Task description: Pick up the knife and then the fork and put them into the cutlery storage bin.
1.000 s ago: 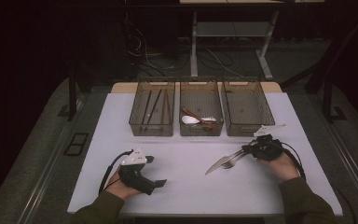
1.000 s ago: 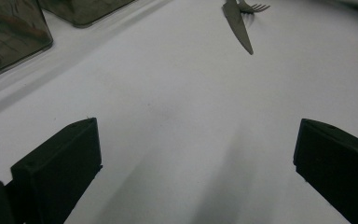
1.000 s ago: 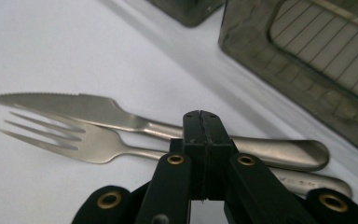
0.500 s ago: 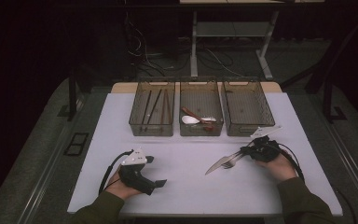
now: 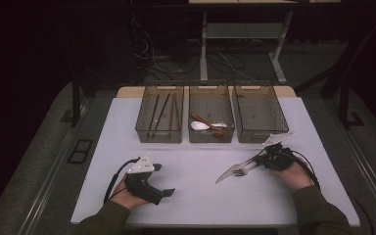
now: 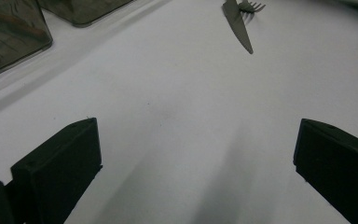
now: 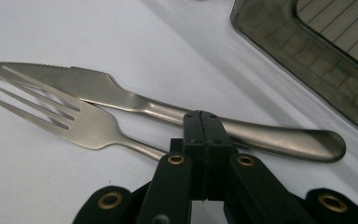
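Resting at the left of the white worktop [image 5: 200, 196], the left gripper [image 5: 165, 192] has its jaws spread wide with nothing between them. Behind it stand three clear bins: the left bin [image 5: 159, 113] holds chopsticks [image 5: 161, 110], the middle bin [image 5: 211, 113] holds spoons [image 5: 206, 124], and the right bin [image 5: 259, 111] looks bare. In front of that one, the right gripper [image 7: 203, 133] is low on the worktop, its jaws pressed together at the handle of the fork [image 7: 70, 122], which appears pinched between them. The knife [image 7: 135, 103] lies just behind the fork, touching the worktop. Sorting seems about half done; the fork and knife have yet to go in, probably to the bare bin.
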Tool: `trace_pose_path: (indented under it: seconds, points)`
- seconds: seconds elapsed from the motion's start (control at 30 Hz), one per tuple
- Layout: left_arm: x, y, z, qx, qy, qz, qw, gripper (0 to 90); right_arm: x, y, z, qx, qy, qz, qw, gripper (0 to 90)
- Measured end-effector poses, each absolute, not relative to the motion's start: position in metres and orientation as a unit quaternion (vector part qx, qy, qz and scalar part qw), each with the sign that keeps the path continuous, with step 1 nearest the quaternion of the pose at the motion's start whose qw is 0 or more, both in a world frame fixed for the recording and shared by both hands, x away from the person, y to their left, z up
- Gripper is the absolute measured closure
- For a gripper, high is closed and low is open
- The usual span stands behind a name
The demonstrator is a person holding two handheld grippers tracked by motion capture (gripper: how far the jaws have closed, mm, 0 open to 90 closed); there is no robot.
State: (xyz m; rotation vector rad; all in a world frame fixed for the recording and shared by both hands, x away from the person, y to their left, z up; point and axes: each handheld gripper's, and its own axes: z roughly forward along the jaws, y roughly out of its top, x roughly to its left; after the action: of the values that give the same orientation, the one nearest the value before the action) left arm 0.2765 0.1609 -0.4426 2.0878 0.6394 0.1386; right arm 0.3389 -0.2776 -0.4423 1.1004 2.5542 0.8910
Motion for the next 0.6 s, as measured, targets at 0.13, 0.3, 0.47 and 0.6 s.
trace_pose_path:
  seconds: [0.13, 0.3, 0.47, 0.6]
  points:
    - [0.276, 0.161, -0.443, 0.847, 0.260, 0.056, 0.459, 0.0, 0.338, -0.278, -0.442, 0.371, 0.873, 0.298, 0.110, 89.6]
    - [0.276, 0.161, -0.442, 0.847, 0.261, 0.056, 0.460, 0.0, 0.336, -0.278, -0.440, 0.366, 0.878, 0.290, 0.107, 89.6]
    - [0.276, 0.161, -0.442, 0.847, 0.260, 0.056, 0.459, 0.0, 0.329, -0.280, -0.438, 0.357, 0.885, 0.281, 0.101, 89.7]
    - [0.276, 0.161, -0.442, 0.847, 0.259, 0.057, 0.460, 0.0, 0.322, -0.283, -0.438, 0.351, 0.889, 0.280, 0.094, 89.7]
